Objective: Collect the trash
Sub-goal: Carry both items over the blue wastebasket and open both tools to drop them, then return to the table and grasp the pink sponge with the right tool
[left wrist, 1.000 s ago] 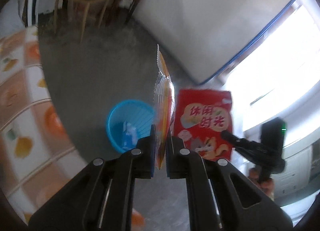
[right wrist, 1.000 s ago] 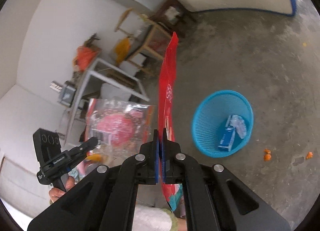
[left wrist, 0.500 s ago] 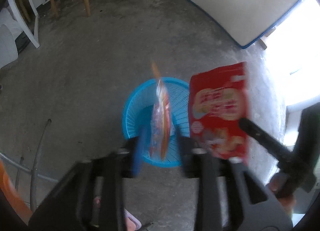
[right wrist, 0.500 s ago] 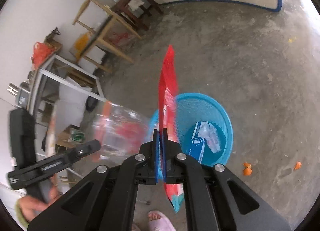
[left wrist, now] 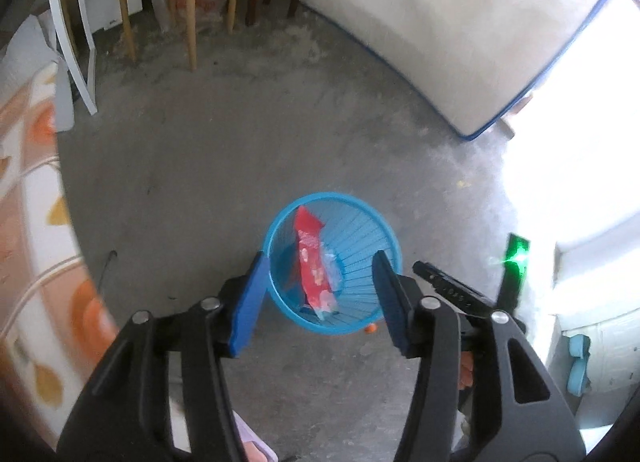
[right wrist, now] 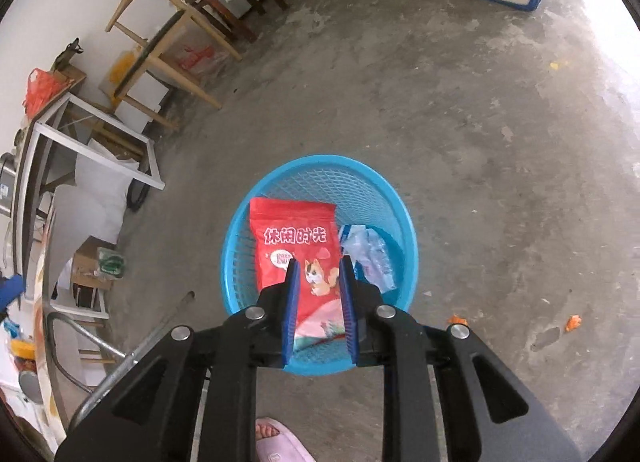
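Both grippers had just been opening with nothing between the jaws: the left gripper [left wrist: 318, 294] stood wide, the right gripper [right wrist: 318, 306] narrowly parted. Their wrappers, pinched a second before, lay inside the round blue mesh basket [right wrist: 320, 166], the glossy red snack bag [right wrist: 294, 238] beside crinkled clear plastic [right wrist: 368, 250].

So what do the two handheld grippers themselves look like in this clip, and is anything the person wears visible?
Both match: the left gripper and right gripper have matte black angular arms with triangular cut-outs, silver round pivot bolts, and flat blue pads lining the jaws. In the left wrist view, the right gripper's body carries a glowing green light. No cables show. The person wears a pink slipper.
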Tool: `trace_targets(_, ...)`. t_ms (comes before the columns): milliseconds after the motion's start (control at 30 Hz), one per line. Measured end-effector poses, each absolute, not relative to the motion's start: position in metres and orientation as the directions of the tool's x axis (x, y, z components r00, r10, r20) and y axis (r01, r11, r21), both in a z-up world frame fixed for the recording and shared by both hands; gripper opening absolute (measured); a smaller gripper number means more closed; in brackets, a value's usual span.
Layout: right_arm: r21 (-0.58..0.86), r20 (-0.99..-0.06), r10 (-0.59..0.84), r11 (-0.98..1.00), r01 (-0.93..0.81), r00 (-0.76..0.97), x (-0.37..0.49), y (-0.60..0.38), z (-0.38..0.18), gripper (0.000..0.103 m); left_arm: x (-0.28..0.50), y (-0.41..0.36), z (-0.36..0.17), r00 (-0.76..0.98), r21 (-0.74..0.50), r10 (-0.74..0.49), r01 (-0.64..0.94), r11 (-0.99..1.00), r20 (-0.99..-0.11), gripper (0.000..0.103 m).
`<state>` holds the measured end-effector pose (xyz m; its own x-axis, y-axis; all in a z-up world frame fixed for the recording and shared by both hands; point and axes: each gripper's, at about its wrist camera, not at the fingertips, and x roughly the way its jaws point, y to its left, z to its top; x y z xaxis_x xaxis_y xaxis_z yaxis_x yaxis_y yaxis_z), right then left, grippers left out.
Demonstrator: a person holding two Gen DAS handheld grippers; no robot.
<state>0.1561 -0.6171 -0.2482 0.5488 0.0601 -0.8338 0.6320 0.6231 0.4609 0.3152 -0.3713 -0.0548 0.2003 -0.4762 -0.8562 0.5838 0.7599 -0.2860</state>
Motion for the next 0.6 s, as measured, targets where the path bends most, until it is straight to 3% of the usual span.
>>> trace_targets(267,0.454,-0.810,0.041,0.676,0.580,0.585,0.095,-0.587,-0.202,0.041,0.250,-0.292,0.010,0.289,-0.322,-0.580,0.607,0.726,-0.762,0.072)
trace_targets(500,0.435,-0.782,0.068,0.771,0.465,0.619,0.066,-0.533,-0.152,0.061,0.192,-0.219,0.023,0.341,-0.326,-0.605,0.602,0.728,-0.720,0.077)
trace_targets(600,0.426,-0.768,0.091,0.812,0.400,0.633,0.063,-0.510,-0.128,0.063,0.172,-0.186,0.019,0.379,-0.318,-0.596,0.583,0.748,-0.708,0.078)
